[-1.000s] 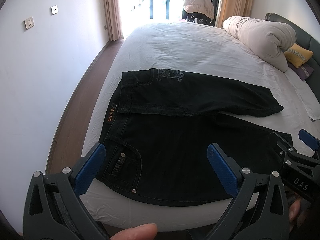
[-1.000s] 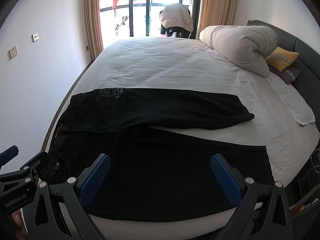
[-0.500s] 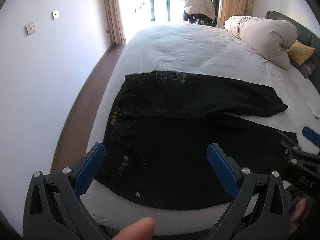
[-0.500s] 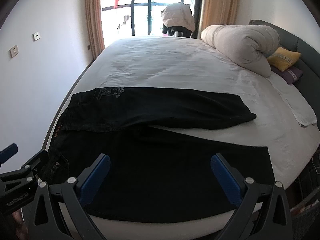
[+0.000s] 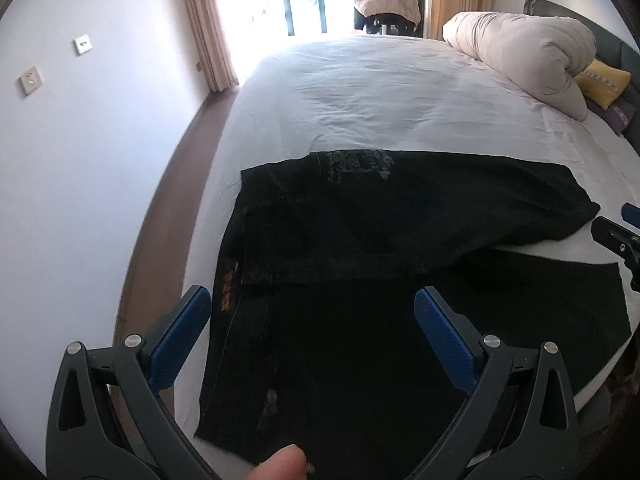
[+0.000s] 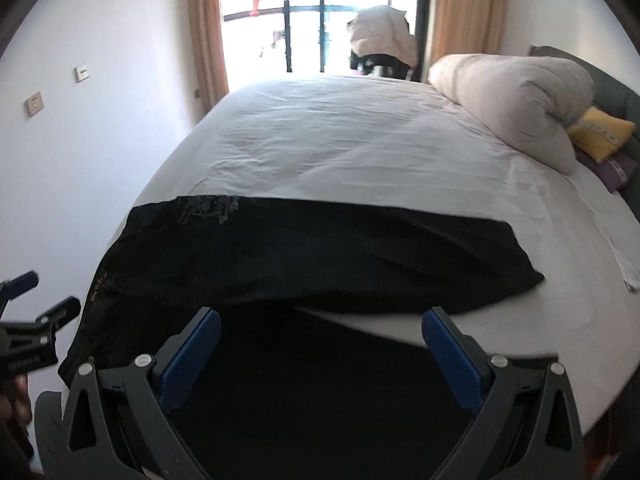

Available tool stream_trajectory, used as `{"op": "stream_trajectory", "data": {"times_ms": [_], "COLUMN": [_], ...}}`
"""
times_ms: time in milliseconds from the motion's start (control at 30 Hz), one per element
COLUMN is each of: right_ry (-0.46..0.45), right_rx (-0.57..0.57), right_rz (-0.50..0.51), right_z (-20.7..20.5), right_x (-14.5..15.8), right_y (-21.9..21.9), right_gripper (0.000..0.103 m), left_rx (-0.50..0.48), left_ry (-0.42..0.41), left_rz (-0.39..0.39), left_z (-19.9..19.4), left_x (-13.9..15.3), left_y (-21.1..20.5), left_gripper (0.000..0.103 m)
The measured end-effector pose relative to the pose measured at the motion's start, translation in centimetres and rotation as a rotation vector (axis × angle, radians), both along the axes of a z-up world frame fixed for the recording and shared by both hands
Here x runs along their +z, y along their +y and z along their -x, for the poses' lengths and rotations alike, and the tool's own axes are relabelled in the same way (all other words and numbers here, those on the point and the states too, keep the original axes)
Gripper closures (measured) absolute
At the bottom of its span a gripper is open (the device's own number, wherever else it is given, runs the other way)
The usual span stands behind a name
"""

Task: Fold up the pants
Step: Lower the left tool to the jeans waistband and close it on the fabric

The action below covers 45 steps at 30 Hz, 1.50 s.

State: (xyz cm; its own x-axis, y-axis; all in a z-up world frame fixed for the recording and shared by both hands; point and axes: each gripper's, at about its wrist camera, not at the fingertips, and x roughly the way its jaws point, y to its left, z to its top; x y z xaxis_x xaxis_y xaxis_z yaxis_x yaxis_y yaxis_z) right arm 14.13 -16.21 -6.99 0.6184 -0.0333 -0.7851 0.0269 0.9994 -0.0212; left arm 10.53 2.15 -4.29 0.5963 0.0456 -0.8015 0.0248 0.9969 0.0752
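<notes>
Black pants [image 5: 360, 264] lie spread flat on the white bed [image 5: 384, 92], waist to the left, both legs running right; they also show in the right wrist view [image 6: 320, 256]. My left gripper [image 5: 312, 312] is open and empty, low over the waist and near leg. My right gripper [image 6: 320, 332] is open and empty, low over the near leg. Each gripper shows at the other view's edge: the right one [image 5: 616, 236] in the left wrist view, the left one [image 6: 32, 320] in the right wrist view.
A rolled white duvet [image 5: 524, 60] and a yellow pillow [image 5: 604, 80] lie at the bed's far right. The wall [image 5: 80, 160] and a strip of floor run along the left. A window with curtains [image 6: 320, 20] is at the back.
Both grippers have moved forward and down toward the pants. The pants fill more of both views. They have not moved.
</notes>
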Motion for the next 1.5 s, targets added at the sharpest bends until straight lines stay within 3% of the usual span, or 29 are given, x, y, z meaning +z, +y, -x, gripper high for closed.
{"op": "stream_trajectory", "data": {"times_ms": [133, 467, 633, 700, 733, 867, 933, 1200, 1367, 1433, 1500], "right_ry": [-0.014, 0.007, 0.034, 0.053, 0.061, 0.097, 0.118, 0.151, 0.188, 0.22, 0.242], "right_rx": [0.111, 0.442, 0.486, 0.488, 0.49, 0.522, 0.538, 0.601, 0.685, 0.708, 0.732], "right_rz": [-0.025, -0.082, -0.133, -0.157, -0.16, -0.161, -0.161, -0.153, -0.139, -0.109, -0.087], "right_z": [-3.2, -13.2, -18.2, -20.1, -20.7, -22.2, -22.4, -22.9, -23.8, -24.6, -25.5], "right_x": [-0.6, -2.5, -3.9, -5.0, -5.5, -7.5, -8.5, -10.6, -10.8, -11.3, -11.4], "right_y": [-0.7, -1.9, -2.4, -2.5, -2.4, -2.0, -1.8, -1.5, -1.0, -0.4, 0.0], "right_gripper": [0.0, 0.0, 0.022, 0.029, 0.031, 0.036, 0.036, 0.037, 0.037, 0.037, 0.037], "left_rx": [-0.119, -0.374, -0.559, -0.607, -0.636, -0.712, -0.74, -0.804, -0.778, -0.783, -0.795], "left_ry": [0.055, 0.058, 0.172, 0.232, 0.267, 0.346, 0.371, 0.45, 0.482, 0.473, 0.458], "left_rz": [0.104, -0.02, -0.02, 0.004, 0.011, 0.024, 0.029, 0.037, 0.044, 0.006, -0.038], "left_z": [-4.8, -20.2, -26.5, -28.4, -29.3, -31.6, -32.5, -33.2, -33.7, -33.2, -32.9], "left_x": [-1.9, -5.0, -7.9, -9.4, -10.2, -12.4, -12.9, -13.6, -14.5, -14.5, -14.7], "left_y": [0.9, 3.1, 3.3, 3.2, 3.1, 2.5, 2.1, 0.6, 0.2, -0.3, -1.0], "left_gripper": [0.0, 0.0, 0.0, 0.003, 0.01, 0.038, 0.047, 0.048, 0.047, 0.047, 0.055]}}
